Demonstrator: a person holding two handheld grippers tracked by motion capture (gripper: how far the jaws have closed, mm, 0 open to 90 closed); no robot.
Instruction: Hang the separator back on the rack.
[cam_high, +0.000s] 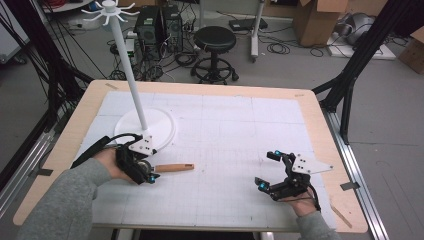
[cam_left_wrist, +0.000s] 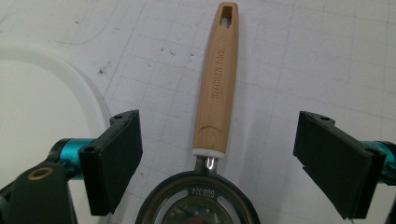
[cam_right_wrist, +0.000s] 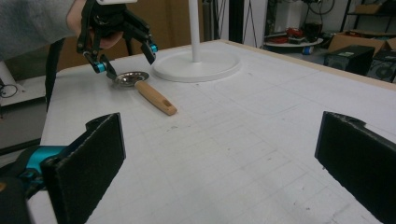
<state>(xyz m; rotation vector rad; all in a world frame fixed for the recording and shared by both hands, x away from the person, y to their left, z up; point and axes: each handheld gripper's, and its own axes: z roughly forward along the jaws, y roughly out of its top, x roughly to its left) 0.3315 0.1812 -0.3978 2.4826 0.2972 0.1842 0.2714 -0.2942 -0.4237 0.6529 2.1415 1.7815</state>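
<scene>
Grippers sit low over the white grid mat, one in each hand. The left gripper is at about 8 o'clock on the table in the high view. Its jaws stand wide apart. Between them lies a small metal strainer with a wooden handle. In the left gripper view the round metal part is at 6 o'clock, right at the bottom edge, and the handle points up to 12 o'clock. The jaws are on both sides of the spot where handle meets metal, and they do not touch it. The handle has a little slot hole at its far end and words pressed into the wood.

In the high view the handle sticks out from the left gripper toward 3 o'clock, flat on the mat.

Just behind the left hand, at about 10 o'clock, is a white stand with a round flat base and a tall thin pole. Little hooks spread out at its top. The strainer lies just beside the base, not on it.

The right gripper is at about 4 o'clock on the table, well apart from the strainer. Its jaws are wide too, with nothing between them but the mat. In the right gripper view the strainer and left gripper are far off at 11 o'clock.
</scene>
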